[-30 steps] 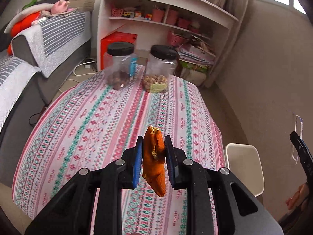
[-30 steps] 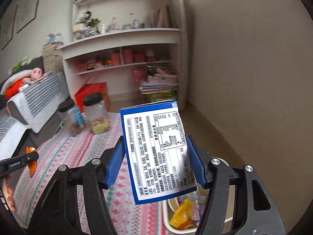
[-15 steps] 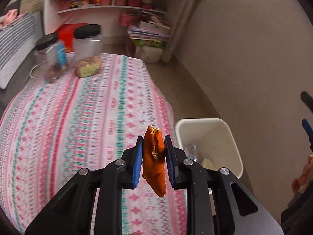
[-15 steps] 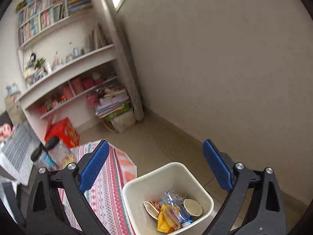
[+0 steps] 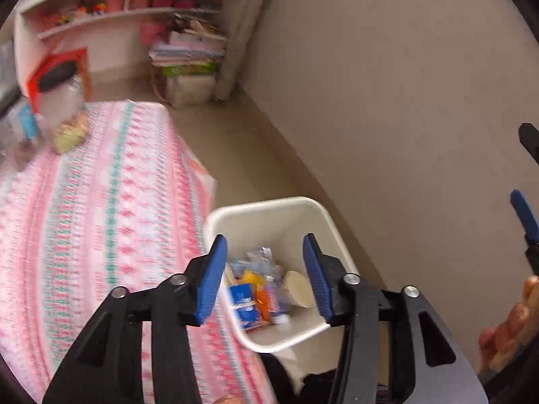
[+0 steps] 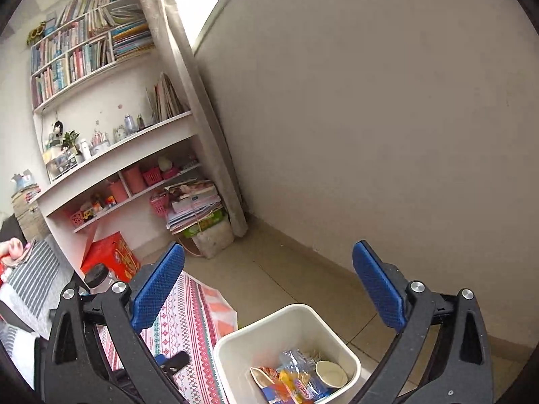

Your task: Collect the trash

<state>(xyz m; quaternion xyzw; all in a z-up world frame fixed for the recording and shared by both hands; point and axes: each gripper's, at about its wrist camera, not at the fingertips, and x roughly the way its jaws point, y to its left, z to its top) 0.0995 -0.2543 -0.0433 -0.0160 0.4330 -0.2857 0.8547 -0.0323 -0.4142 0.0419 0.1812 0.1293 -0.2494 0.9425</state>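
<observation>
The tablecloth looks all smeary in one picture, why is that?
Left wrist view: the striped tablecloth and jars are smeared by motion blur, while the left gripper stays sharp. Right wrist view: crisp throughout, the bin and books are clear; the fisheye bends the shelves.

tablecloth [image 5: 101, 222] and jars [image 5: 64, 101] motion-blurred, bin [image 6: 235, 343] cut off below

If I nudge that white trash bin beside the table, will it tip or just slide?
The white bin looks like thin plastic, holding only wrappers and a paper cup, so it is probably light. It would likely slide on the smooth tile floor; a high push might tip it.
</observation>
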